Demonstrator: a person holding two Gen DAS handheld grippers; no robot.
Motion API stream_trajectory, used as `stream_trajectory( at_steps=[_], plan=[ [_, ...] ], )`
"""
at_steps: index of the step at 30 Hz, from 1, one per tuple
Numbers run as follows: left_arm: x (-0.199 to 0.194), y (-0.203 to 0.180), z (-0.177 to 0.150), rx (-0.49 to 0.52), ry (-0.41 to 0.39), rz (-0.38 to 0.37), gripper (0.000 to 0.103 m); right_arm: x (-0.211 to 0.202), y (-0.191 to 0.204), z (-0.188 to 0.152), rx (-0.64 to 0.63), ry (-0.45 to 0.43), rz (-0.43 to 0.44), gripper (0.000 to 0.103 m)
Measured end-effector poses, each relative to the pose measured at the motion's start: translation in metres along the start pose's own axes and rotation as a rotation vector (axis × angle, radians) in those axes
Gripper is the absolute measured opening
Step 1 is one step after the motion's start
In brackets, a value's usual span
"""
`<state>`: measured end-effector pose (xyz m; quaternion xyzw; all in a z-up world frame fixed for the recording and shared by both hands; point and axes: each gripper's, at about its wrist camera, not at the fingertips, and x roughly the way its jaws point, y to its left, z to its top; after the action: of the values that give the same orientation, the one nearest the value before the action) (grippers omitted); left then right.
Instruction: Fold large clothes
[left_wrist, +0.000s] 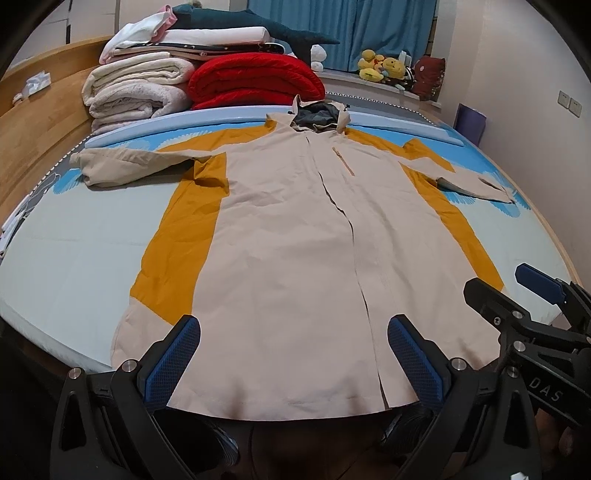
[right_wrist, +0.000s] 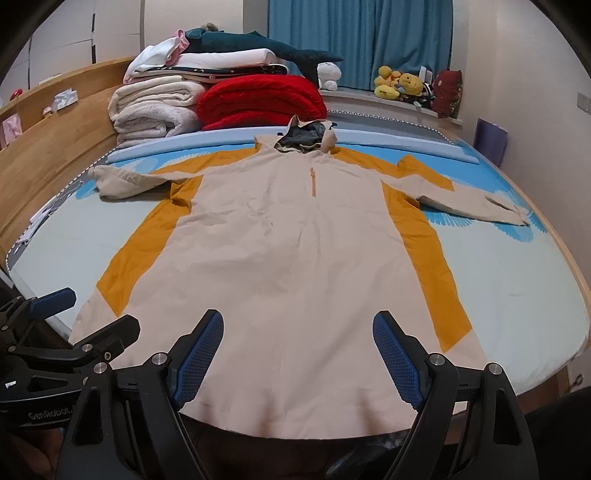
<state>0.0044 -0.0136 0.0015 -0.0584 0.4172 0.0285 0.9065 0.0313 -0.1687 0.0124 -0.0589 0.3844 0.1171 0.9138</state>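
Left wrist: left gripper (left_wrist: 291, 354) spread wide, empty, over the near hem of the coat (left_wrist: 295, 229), lying flat on the bed (left_wrist: 81, 266), long axis running far.

Right wrist: right gripper (right_wrist: 297, 354) likewise released above the hem, equally near, hood (right_wrist: 306, 136) farthest away.

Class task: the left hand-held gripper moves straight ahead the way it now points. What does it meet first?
Probably the coat: the open left hand-held gripper sits over its hem, aimed along the coat towards the hood. Its height above the cloth is unclear.
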Motion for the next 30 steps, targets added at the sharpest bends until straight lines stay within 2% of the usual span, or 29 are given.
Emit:
stream_trajectory(
  at_steps=[30],
  plan=[
    [-0.0001, 0.001, -0.0008, 0.001, -0.003, -0.002, 0.1, 0.0002, 0.0001, -0.0026, -0.003, -0.002, -0.001, 0.084]
  ],
)
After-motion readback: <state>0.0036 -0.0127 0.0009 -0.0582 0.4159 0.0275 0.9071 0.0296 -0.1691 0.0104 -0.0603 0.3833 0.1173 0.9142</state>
